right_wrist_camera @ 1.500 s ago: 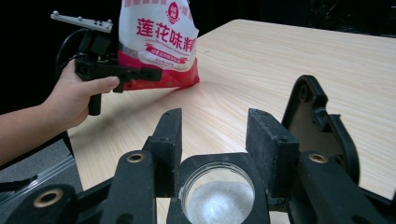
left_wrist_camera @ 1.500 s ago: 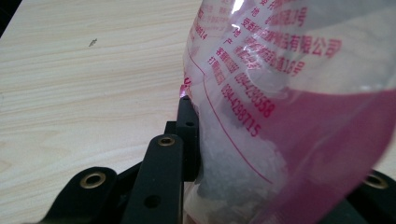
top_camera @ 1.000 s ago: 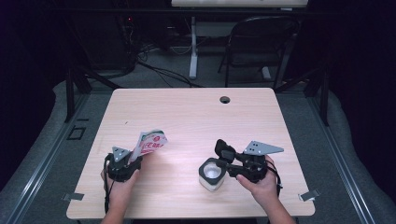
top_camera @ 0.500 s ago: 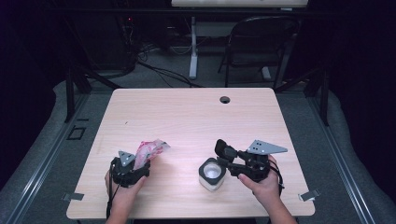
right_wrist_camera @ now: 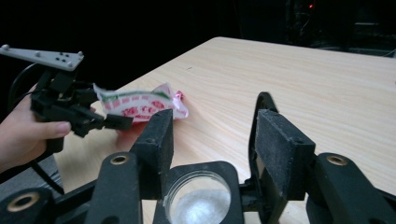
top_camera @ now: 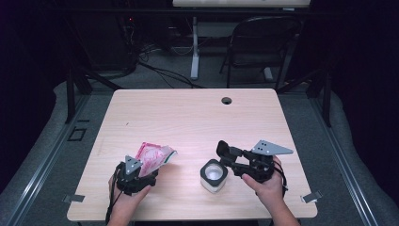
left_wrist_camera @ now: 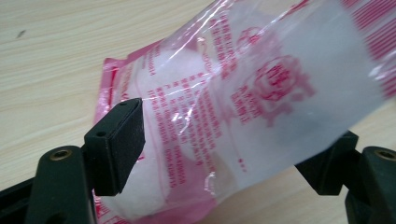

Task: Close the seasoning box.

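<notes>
Item: pink-printed plastic bag (top_camera: 153,157), lying on the table (top_camera: 188,117), is being released between the left gripper's (top_camera: 141,170) just-opened jaws. Right gripper (top_camera: 225,160), jaws spread, is being held over the jar (top_camera: 214,175). Remaining: unclear.

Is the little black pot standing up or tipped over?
Standing up. The black pot sits flat on the table, its round mouth facing upward with white stuff inside.
</notes>
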The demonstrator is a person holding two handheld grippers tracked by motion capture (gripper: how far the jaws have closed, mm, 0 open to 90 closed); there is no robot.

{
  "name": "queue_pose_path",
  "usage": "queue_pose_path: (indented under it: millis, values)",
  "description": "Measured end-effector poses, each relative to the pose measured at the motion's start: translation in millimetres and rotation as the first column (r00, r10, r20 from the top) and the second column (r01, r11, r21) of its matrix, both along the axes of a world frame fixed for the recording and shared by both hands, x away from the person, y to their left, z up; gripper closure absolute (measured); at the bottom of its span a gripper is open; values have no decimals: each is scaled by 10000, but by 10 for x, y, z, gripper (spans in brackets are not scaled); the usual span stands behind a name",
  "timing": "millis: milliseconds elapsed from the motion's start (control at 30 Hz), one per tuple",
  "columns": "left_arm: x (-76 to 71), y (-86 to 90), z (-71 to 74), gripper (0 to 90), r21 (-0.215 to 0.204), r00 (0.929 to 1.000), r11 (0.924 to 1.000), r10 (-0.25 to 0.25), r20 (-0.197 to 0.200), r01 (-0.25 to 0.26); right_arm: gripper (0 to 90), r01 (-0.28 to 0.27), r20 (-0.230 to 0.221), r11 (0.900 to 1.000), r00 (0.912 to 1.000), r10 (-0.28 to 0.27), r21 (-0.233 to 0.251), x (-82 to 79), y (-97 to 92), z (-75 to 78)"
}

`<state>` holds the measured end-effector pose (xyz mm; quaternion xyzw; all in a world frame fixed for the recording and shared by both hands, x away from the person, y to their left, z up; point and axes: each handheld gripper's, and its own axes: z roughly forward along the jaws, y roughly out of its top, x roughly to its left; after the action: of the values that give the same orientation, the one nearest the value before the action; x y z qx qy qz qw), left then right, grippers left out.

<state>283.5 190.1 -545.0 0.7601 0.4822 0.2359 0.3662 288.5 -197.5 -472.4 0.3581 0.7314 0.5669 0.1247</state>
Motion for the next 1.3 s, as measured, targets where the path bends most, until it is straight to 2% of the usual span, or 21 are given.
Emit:
queue_pose_path:
  millis: [167,233,400,633,1033,1300]
  values:
    - [-74,-102,29,241,108,9992,9992,-392,100,391,494,261,213,9995,9994,-265,161,-4,-55,41]
    - [-100,-151,40,241,275,9979,9978,-612,214,606,490,520,273,9986,9983,-522,85,-5,-84,62]
    - [-118,-227,42,241,431,9945,9940,-1013,269,1000,523,853,317,9960,9958,-861,265,-9,-164,88]
    - [-125,-308,33,241,412,9903,9898,-1376,213,1367,566,1242,123,9918,9921,-1246,286,17,-264,109]
    - [-164,-406,42,242,366,9832,9828,-1820,161,1813,637,1386,-52,9898,9903,-1385,328,39,-320,98]
    - [-203,-423,122,245,264,9809,9807,-1940,137,1936,655,1481,-48,9886,9890,-1481,287,40,-349,115]
